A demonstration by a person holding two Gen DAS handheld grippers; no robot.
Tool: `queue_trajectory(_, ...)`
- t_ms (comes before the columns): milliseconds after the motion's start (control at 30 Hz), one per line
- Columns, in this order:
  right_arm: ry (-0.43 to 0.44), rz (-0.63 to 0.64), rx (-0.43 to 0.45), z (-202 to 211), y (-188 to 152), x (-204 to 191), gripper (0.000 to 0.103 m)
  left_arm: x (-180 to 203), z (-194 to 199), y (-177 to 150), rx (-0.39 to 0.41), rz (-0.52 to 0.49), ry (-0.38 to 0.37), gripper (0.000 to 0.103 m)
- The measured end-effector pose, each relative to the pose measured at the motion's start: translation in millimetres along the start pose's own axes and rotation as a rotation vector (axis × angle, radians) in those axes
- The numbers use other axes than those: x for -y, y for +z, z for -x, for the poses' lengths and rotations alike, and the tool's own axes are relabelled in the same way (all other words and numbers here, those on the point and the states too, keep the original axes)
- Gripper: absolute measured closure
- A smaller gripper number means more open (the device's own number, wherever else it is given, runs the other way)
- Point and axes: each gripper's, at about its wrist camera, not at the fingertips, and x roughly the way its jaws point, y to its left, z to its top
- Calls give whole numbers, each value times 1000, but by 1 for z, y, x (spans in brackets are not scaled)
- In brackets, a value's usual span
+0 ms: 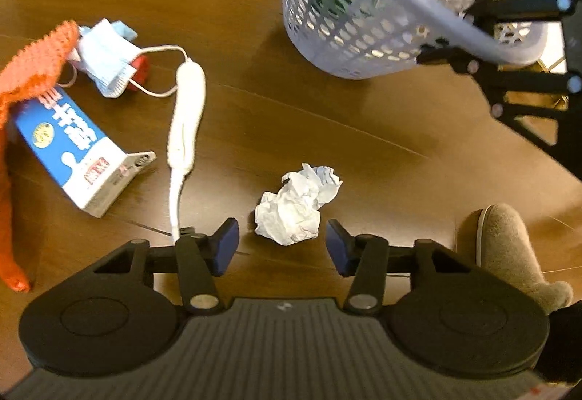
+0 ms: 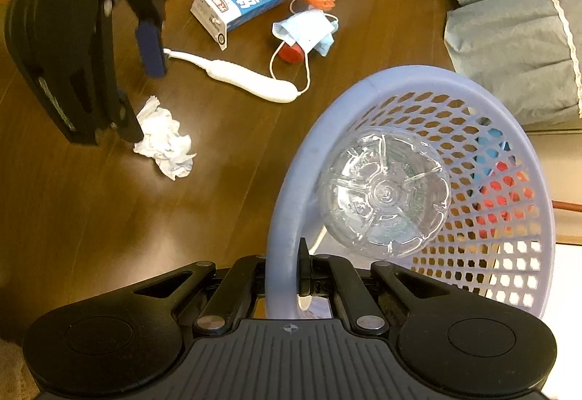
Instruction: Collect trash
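A crumpled white paper ball (image 1: 296, 205) lies on the wooden floor, just ahead of and between the fingers of my open left gripper (image 1: 282, 244). In the right wrist view the same paper ball (image 2: 165, 140) lies under the left gripper (image 2: 138, 91), whose blue pads (image 2: 151, 49) hang above it. My right gripper (image 2: 287, 276) is shut on the rim of the lavender mesh basket (image 2: 291, 189), held tilted off the floor. A clear plastic bottle (image 2: 383, 192) lies inside the basket. In the left wrist view the basket (image 1: 349, 22) hangs at the upper right, clamped by the right gripper (image 1: 462, 40).
Left of the paper lie a white corded handset (image 1: 187, 102), a blue milk carton (image 1: 69, 149), a blue face mask (image 1: 105, 54), a red cap (image 2: 291, 52) and orange netting (image 1: 32, 65). A grey slipper (image 1: 509, 247) is at the right. Blue bedding (image 2: 516, 36) lies beyond the basket.
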Motion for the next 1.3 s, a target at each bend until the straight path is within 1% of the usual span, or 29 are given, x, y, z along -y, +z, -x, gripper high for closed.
queue_trajectory(133,-7,7,14,0,0,-3,103,-5,-10,-2,8,20,-1,63)
queue_trajectory(233,-9,9,22,-1,-1,-5,103,-10,-18,-2,0,49,-1,67)
queue_trajectory(267,-8,5,24,-1,-2,-4,103,-11,-20,-2,-3,50,6,70)
queue_trajectory(300,-9,2,24,-1,-2,-3,103,-12,-22,-2,-5,50,9,71)
queue_trajectory(367,-9,-11,24,-1,-3,-2,103,-13,-24,-1,-8,54,7,80)
queue_trajectory(467,-10,-15,27,-1,-4,-2,103,-14,-21,0,-3,59,6,88)
queue_trajectory(533,-12,-14,28,0,-4,-3,103,-15,-17,-1,7,70,26,90)
queue_trajectory(667,-14,-15,30,0,-4,-3,103,-24,-3,-5,18,158,36,91)
queue_trajectory(800,-17,-11,32,-1,-5,-5,103,-28,16,-3,30,199,67,91)
queue_trajectory(900,-20,-11,32,-1,-5,-6,103,-33,30,7,49,239,79,91)
queue_trajectory(1100,-22,-14,32,-1,-5,-5,103,-42,71,35,130,316,75,91)
queue_trajectory(1200,-23,-10,32,-2,-3,-6,103,-43,91,49,171,332,69,91)
queue_trajectory(1300,-24,-5,33,-1,-2,-7,103,-40,107,57,201,328,60,91)
